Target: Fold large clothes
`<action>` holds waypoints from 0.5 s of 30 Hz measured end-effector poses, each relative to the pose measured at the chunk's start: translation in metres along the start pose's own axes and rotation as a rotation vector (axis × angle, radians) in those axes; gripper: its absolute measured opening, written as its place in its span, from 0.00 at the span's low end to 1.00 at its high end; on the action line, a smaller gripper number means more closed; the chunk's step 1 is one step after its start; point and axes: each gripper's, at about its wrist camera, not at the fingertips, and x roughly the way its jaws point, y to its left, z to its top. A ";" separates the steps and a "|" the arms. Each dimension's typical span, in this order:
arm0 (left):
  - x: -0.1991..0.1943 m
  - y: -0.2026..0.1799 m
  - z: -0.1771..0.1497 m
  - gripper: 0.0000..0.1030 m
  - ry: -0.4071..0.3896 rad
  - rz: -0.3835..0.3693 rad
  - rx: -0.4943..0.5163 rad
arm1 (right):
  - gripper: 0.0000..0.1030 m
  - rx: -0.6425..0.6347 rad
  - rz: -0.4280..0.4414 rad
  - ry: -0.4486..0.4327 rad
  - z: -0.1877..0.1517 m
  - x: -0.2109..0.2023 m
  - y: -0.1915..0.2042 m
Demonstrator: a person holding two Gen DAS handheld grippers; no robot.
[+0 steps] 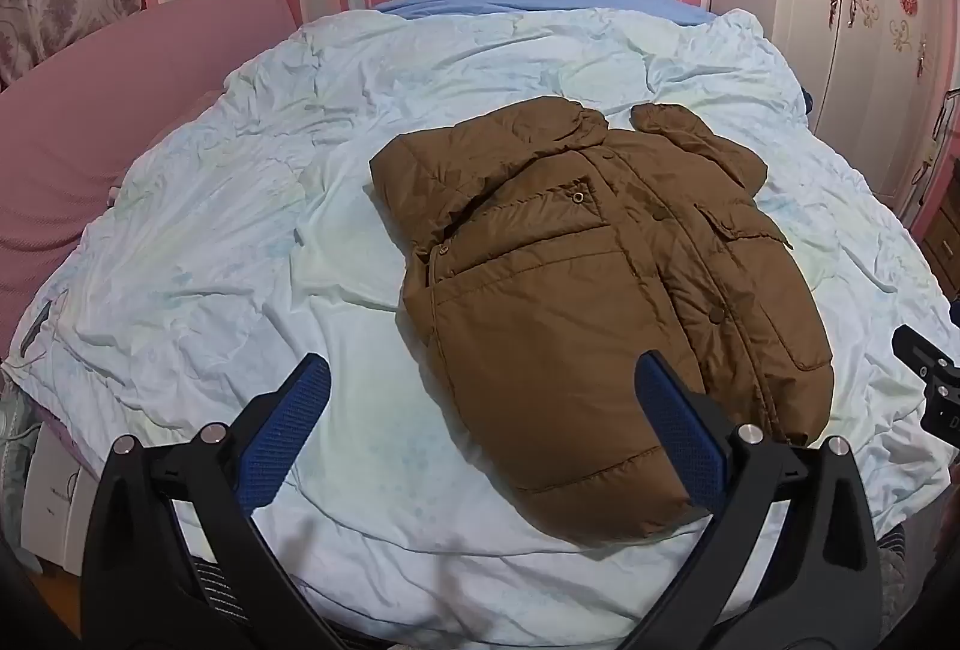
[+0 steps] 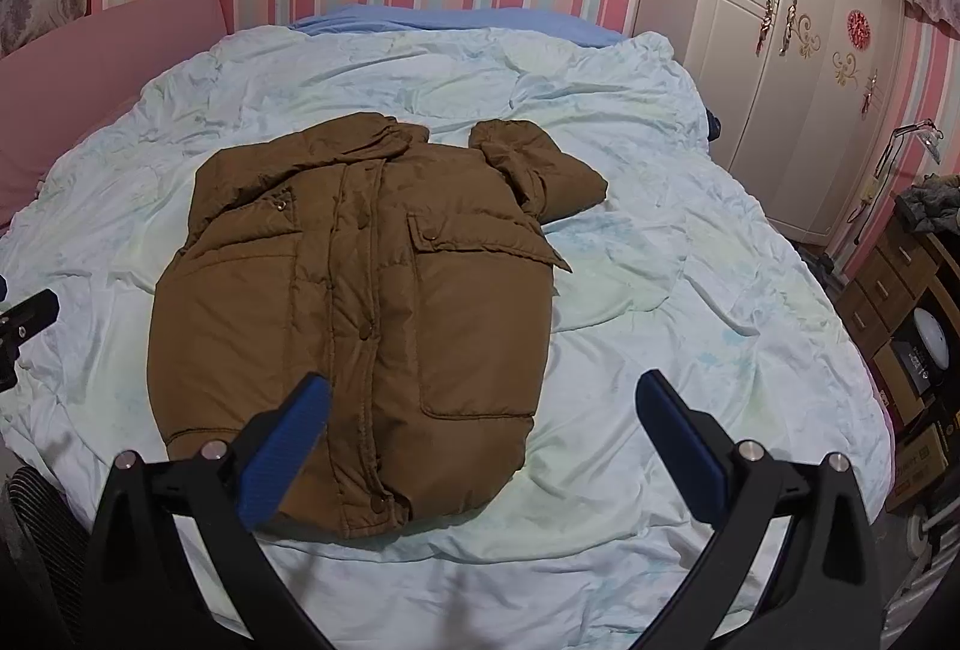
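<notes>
In the left wrist view, the left tool sits at the bottom of the frame with its two blue fingers spread wide, and it holds nothing. A big brown puffy coat lies flat on the pale blue blanket of the bed, in the middle and a bit to the right of the frame. Its left sleeve looks already folded in over the front, so that side has a straight edge. The bottom hem is closest to the tool, near the lower middle of the frame. A small black part of the right tool peeks in at the right edge. In the right wrist view, the right tool is also wide open and empty, low in the frame. The coat fills the middle left here, and its other sleeve sticks out toward the upper right, bent and bunched up. I think this sleeve should be folded next. To do it well, pinch the sleeve near its cuff, lift it only a little, and lay it across the chest so both sides match. Move slowly, because puffy cloth slips and springs back. Press it flat before letting go.
</notes>
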 end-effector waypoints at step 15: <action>0.002 -0.003 0.000 0.97 0.004 0.005 0.002 | 0.99 -0.001 0.001 0.002 -0.001 0.000 0.000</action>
